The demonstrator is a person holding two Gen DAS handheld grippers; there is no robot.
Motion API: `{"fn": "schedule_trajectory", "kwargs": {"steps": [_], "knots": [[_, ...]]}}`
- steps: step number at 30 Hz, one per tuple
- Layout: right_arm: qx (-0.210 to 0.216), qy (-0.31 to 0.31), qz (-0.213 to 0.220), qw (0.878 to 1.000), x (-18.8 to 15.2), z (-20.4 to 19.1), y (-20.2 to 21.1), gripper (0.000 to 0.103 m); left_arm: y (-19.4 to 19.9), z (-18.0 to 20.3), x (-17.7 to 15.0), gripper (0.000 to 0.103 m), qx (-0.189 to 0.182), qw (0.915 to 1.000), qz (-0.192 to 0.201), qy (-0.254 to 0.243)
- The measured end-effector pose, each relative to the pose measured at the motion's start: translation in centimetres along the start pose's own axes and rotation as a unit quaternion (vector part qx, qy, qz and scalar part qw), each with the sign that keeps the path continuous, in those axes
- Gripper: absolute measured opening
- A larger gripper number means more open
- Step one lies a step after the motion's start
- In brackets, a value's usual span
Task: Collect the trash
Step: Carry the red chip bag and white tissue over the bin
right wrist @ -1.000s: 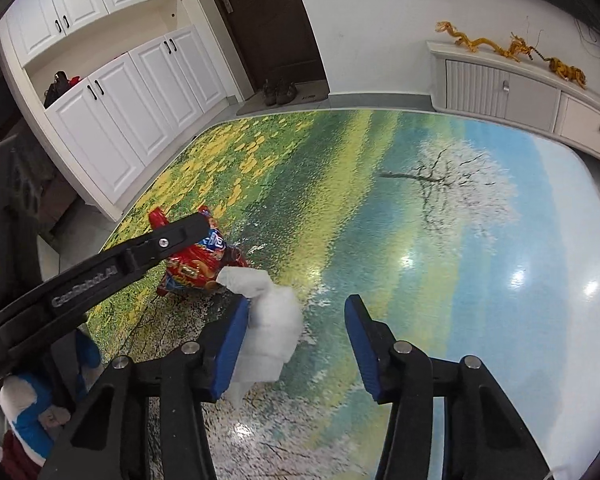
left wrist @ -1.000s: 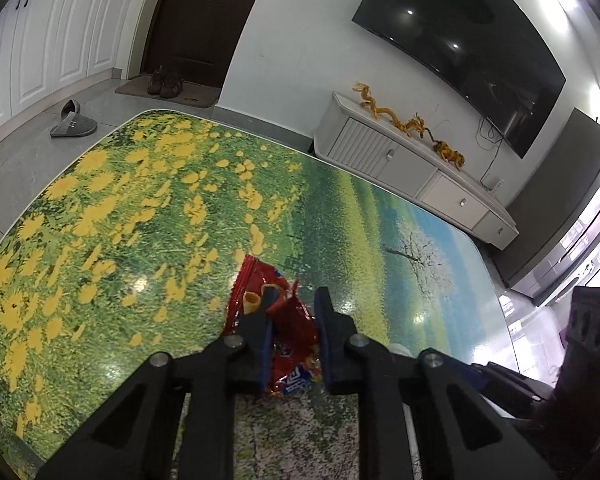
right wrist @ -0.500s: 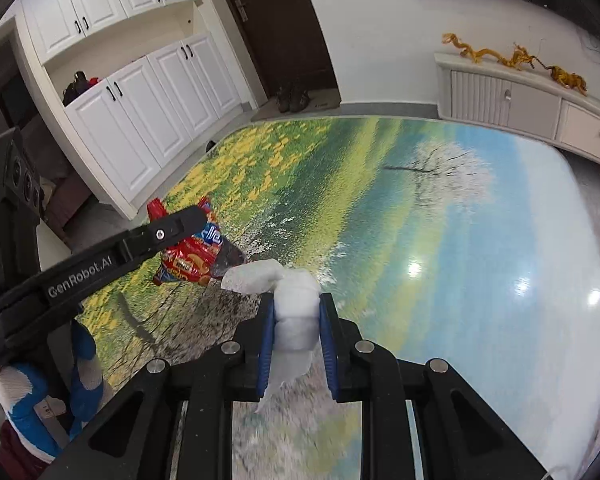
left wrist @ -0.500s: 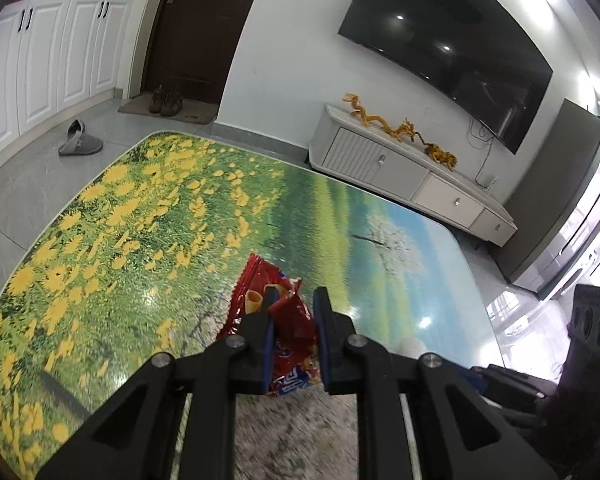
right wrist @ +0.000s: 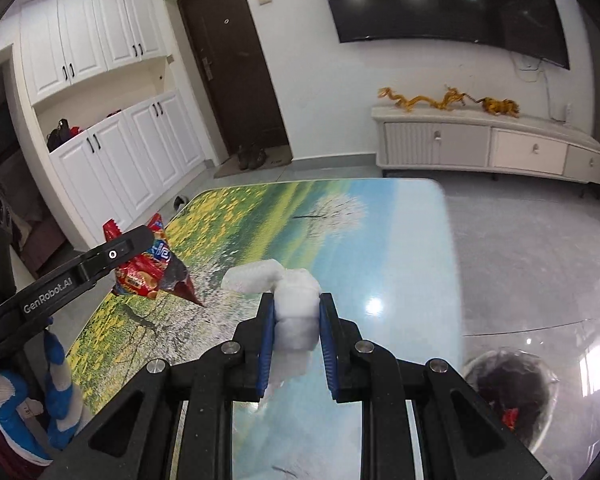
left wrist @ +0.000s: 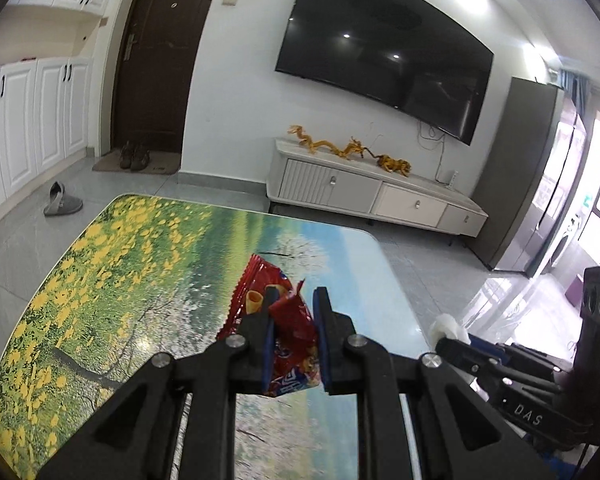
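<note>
left gripper (left wrist: 294, 336): fingers pinching red snack wrapper (left wrist: 288, 332) | right gripper (right wrist: 297, 334): fingers pinching white tissue (right wrist: 296, 312)

On the black arm of the left gripper (right wrist: 140, 240), off to the left of our right tool, we read "GenRobot.AI" in white letters running along its length. On the body of the right gripper (left wrist: 452, 332), low to the right of our left tool, we make out the white letters "DAS" (anything further in that line is cut off). The red snack wrapper (left wrist: 290, 332) pinched between our left tool's pads carries blue-and-white lettering near its lower edge, but we cannot read it in either view.
</note>
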State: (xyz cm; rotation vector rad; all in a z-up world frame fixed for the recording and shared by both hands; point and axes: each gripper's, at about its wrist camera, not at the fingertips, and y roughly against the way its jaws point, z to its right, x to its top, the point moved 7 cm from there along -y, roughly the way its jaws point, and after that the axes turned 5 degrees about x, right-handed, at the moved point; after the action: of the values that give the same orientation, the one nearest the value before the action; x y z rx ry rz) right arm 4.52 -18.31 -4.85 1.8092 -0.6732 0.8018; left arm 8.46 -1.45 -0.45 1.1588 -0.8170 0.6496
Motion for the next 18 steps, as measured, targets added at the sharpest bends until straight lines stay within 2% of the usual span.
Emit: {"fn": "schedule_trajectory", "kwargs": {"steps": [8,18], "knots": [[-0.048,-0.017,0.040,0.998,-0.6,4.2,5.5,0.020,2.4,6.7,-1.1,0.016,0.006,0.9984,0.013,-0.054],[-0.096,-0.046,0.078,0.991,-1.2,9.9,9.9,0.020,2.6,13.9,-1.3,0.016,0.007,0.9938,0.023,-0.108]]}}
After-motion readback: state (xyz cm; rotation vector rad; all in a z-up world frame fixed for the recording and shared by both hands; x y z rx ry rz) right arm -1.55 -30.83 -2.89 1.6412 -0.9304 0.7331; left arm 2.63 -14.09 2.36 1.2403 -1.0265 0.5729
